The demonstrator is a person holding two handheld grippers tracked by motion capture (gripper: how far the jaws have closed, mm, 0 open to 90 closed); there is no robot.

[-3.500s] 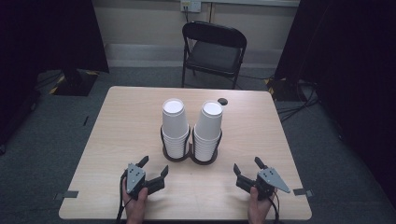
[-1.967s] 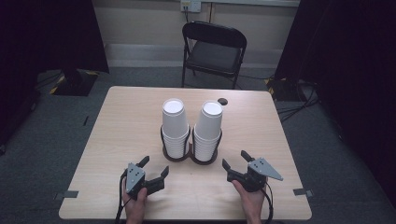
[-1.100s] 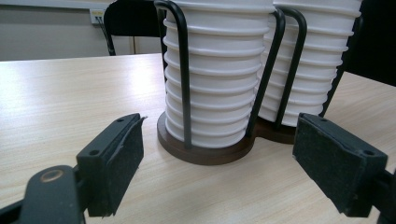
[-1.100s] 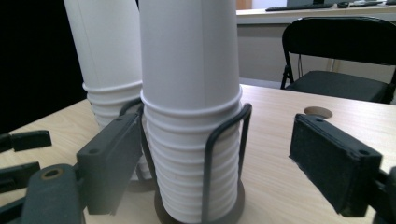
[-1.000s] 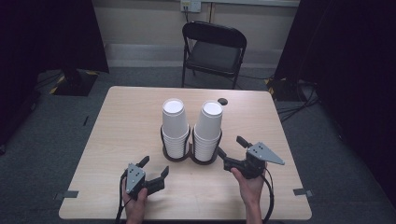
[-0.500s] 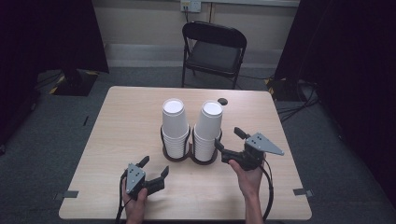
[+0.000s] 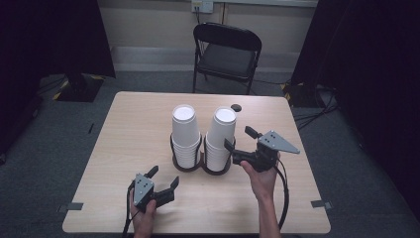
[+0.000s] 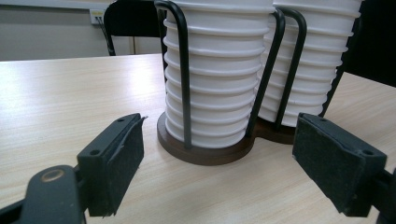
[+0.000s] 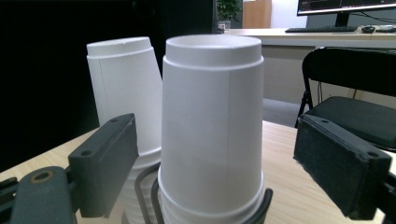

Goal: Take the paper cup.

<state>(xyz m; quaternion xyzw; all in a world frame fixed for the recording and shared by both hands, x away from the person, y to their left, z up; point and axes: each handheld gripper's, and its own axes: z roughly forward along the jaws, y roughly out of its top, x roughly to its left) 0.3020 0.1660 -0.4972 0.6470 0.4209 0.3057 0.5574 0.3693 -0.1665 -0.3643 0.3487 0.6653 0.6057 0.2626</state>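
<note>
Two stacks of upturned white paper cups stand in a black wire holder (image 7: 188,165) with a brown base, mid-table: a left stack (image 7: 185,134) and a right stack (image 7: 220,136). My right gripper (image 7: 237,138) is raised beside the right stack, open, its jaws apart on either side of the stack's top cup (image 9: 212,126) without touching it. The other stack (image 9: 123,93) leans behind it. My left gripper (image 7: 164,175) rests open near the table's front, pointing at the holder's base (image 8: 205,151); nothing is between its pads (image 8: 116,163).
The light wood table (image 7: 124,129) has bare room left and right of the holder. A small dark round object (image 7: 236,107) lies near the far edge. A black folding chair (image 7: 225,54) stands behind the table.
My right gripper has lifted from the table's front right and moved forward and left up to the right cup stack, staying open. The left gripper has not moved.
</note>
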